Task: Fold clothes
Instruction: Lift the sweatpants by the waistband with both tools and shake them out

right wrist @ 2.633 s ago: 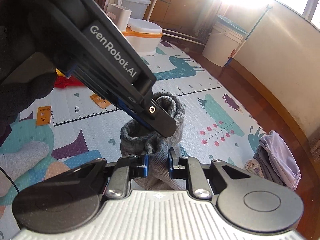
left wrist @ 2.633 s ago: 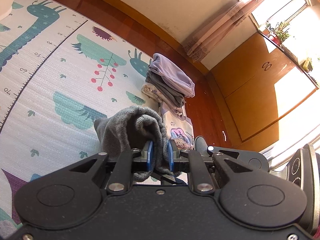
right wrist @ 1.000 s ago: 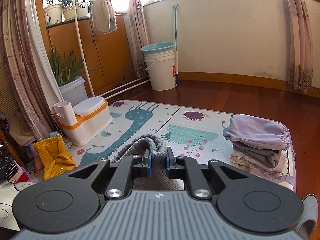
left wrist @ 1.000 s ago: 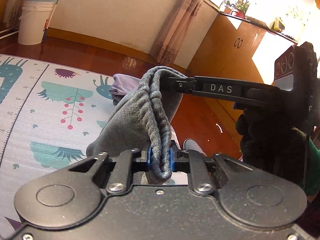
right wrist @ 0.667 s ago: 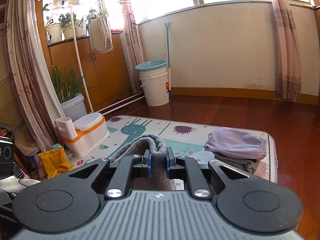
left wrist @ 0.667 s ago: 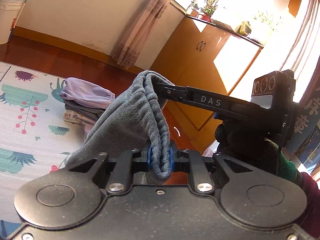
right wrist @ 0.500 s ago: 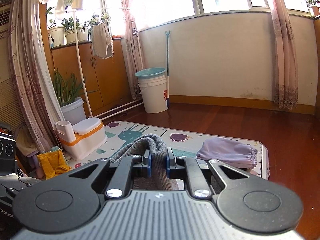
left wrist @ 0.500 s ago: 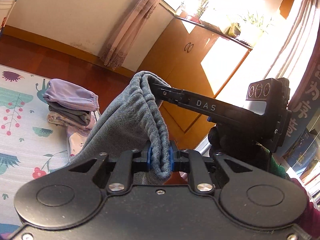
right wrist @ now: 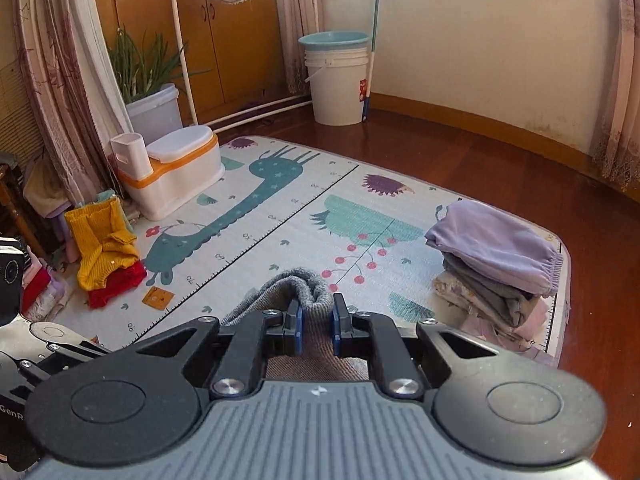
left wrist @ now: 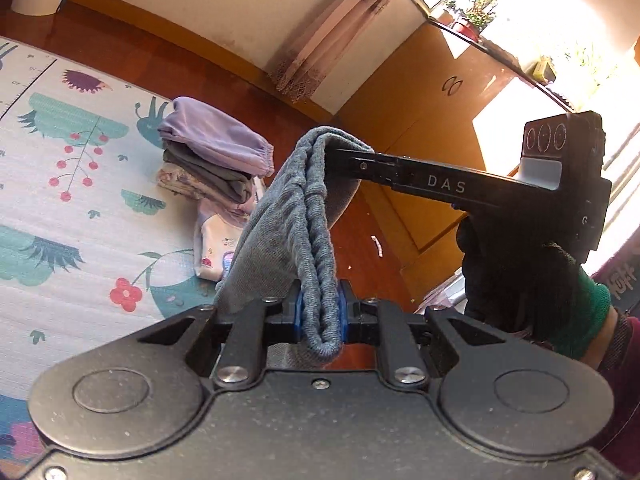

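A grey knitted garment (left wrist: 296, 216) hangs in the air, doubled over, held at two points of its ribbed edge. My left gripper (left wrist: 319, 316) is shut on its near corner. My right gripper (left wrist: 340, 156) comes in from the right in the left wrist view and pinches the far corner. In the right wrist view that gripper (right wrist: 316, 322) holds the grey garment (right wrist: 298, 284) between its blue pads. A stack of folded clothes (right wrist: 496, 264), lilac on top, lies at the right end of the play mat (right wrist: 280, 216); the same stack (left wrist: 212, 164) lies just beyond the cloth.
A gloved hand (left wrist: 520, 276) holds the right gripper. Yellow and red clothes (right wrist: 104, 252) lie heaped at the mat's left edge beside a white and orange potty (right wrist: 176, 168). A white bucket (right wrist: 336, 80) stands by the wall. Wooden floor (right wrist: 520, 176) surrounds the mat.
Both views have tipped down towards the mat since half a second ago, and the folded stack now lies closer under the held garment. Both grippers keep their hold on the grey cloth.
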{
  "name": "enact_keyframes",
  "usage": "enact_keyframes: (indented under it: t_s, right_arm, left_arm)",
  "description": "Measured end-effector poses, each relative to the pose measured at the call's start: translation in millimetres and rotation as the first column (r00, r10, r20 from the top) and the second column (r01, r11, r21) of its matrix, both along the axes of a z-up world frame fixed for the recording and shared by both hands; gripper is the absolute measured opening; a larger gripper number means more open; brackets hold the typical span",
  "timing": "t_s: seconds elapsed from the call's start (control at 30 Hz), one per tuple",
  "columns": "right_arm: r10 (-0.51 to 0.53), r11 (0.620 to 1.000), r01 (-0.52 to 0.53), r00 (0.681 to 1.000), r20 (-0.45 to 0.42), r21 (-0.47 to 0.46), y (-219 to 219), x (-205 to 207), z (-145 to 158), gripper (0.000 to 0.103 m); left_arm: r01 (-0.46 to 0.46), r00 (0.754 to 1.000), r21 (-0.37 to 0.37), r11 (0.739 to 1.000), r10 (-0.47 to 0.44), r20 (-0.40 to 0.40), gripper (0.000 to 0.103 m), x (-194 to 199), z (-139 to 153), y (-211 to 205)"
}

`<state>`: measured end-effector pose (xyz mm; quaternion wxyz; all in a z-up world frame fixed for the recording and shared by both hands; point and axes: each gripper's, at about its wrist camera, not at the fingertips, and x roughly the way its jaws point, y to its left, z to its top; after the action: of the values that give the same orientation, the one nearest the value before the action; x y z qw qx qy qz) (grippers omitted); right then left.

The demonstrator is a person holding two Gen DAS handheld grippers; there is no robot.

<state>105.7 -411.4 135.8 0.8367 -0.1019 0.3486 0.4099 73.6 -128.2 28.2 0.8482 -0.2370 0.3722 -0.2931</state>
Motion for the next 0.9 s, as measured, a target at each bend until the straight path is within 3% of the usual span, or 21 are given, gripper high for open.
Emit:
enact_keyframes:
  t_s: [0.17,0.27,0.5,0.67,0.9]
  right_arm:
    - [0.109,0.975,-0.108,0.994,-0.009,-0.196,79,0,-70,0.015]
    - [0.160,0.954,-0.167,0.986,-0.048,-0.250,111,2,-103,0.015]
    - [0.201,0.941,-0.229,0.971,-0.130,-0.251,176,14,-169,0.015]
    - [0.203,0.940,-0.235,0.968,-0.147,-0.248,205,17,-199,0.015]
    - [0.138,0.965,-0.173,0.974,-0.178,-0.197,224,31,-201,0.027]
  left_arm:
    - [-0.065,0.994,0.093,0.993,0.073,-0.081,0.014,20,-57,47]
    - [-0.091,0.987,0.135,0.987,0.107,-0.119,0.014,28,-87,71]
    - [-0.153,0.962,0.177,0.972,0.187,-0.199,0.014,42,-139,120]
    - [-0.229,0.930,0.155,0.961,0.263,-0.256,0.014,49,-170,150]
    - [-0.379,0.845,0.131,0.916,0.401,-0.355,0.014,46,-214,195]
